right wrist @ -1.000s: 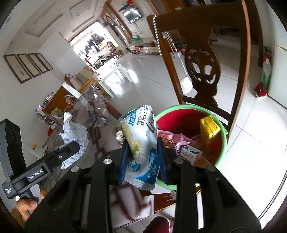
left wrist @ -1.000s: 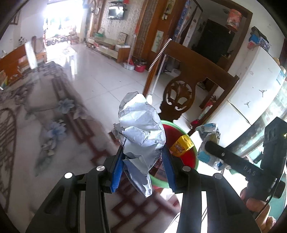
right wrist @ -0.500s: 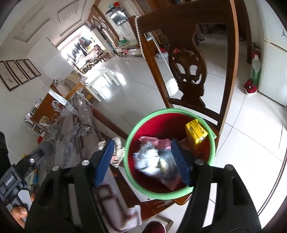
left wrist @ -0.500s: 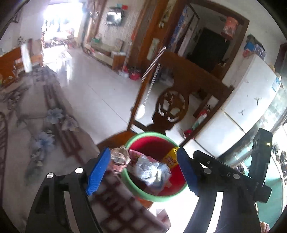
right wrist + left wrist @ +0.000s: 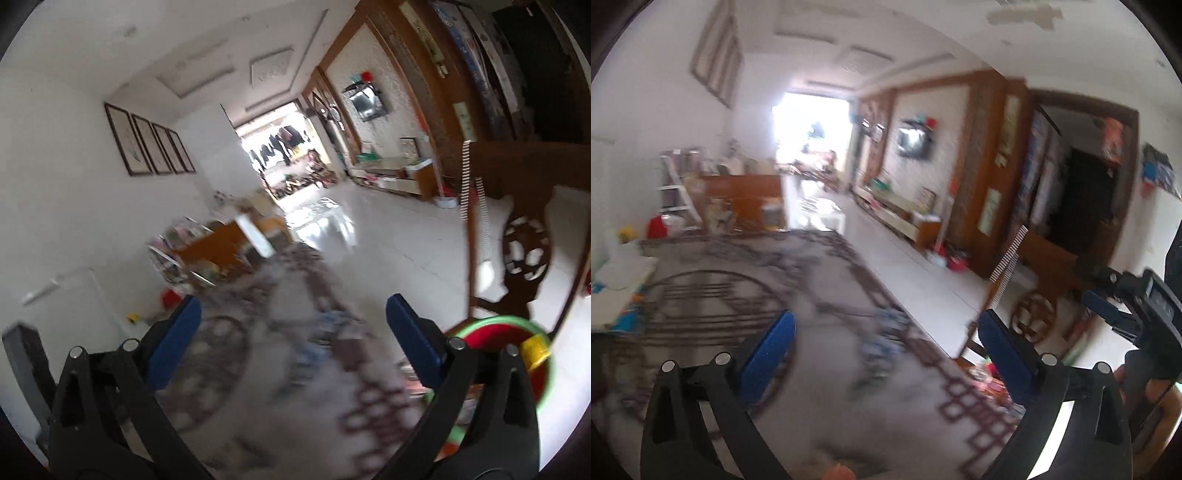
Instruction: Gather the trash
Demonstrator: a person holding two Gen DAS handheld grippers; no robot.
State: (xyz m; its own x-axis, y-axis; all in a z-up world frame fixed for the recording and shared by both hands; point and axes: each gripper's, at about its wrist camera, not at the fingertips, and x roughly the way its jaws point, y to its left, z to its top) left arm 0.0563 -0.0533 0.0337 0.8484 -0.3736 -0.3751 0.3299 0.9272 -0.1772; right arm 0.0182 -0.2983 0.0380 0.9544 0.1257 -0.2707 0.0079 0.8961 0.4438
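Two empty grippers, bin [image 5: 532, 328] only in right view

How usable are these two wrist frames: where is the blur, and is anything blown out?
Left wrist view: heavy motion blur over the patterned tablecloth and room; the far doorway is blown out white; the left hand-held gripper stays sharp. Right wrist view: the tablecloth is smeared, the green-rimmed bin soft at the edge, the right hand-held gripper crisp; fisheye bends the walls.

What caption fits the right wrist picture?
Right gripper open and empty over the blurry table, bin at lower right.
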